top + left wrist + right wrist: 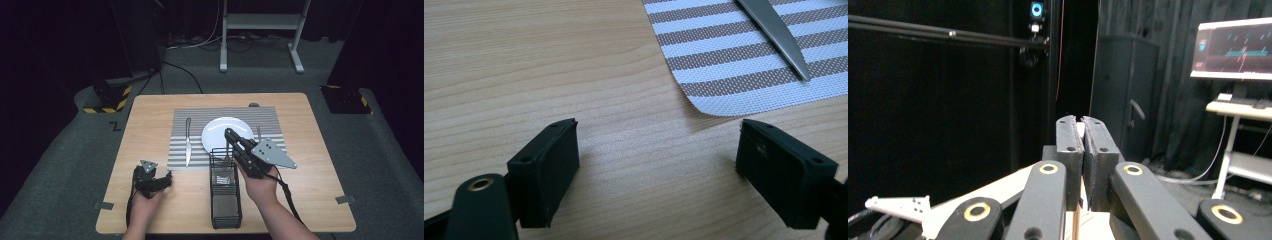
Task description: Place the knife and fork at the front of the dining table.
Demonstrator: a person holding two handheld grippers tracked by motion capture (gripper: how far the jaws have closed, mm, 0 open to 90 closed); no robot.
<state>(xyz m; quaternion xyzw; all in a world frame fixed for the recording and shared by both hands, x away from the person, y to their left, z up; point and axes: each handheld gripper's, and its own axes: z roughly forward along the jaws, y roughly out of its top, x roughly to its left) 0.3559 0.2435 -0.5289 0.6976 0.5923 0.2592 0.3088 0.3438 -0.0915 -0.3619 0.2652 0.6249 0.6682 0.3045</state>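
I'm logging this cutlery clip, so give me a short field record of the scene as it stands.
table: wooden, striped placemat on it
plate: white, on the placemat
knife: on the placemat, left of the plate
basket: black wire, at the placemat's near edge
left gripper: jaws open, nothing between them, over bare wood
right gripper: jaws shut on a thin utensil above the basket; its kind is unclear
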